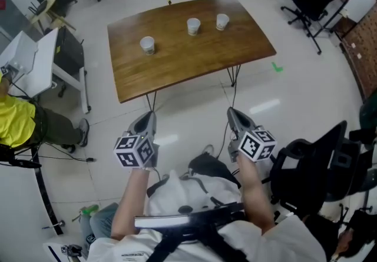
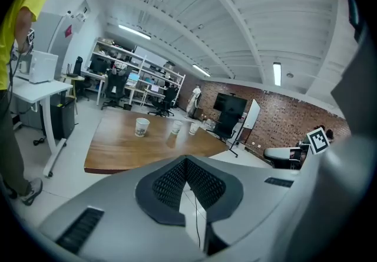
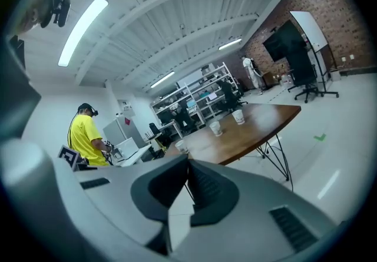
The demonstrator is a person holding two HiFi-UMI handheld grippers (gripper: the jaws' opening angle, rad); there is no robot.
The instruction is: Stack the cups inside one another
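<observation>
any marking on the cups (image 1: 193, 26) is too small to tell. a person in a yellow shirt (image 1: 15, 120) is cut off by the head view's left edge. the right gripper (image 3: 187, 162) half hides the nearest cup (image 3: 181, 146).

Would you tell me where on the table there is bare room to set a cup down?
The near half of the table, from its front edge to the row of cups, is bare. A wide gap also lies between the left cup and the middle cup. Tightest: between the middle cup and the right cup.
</observation>
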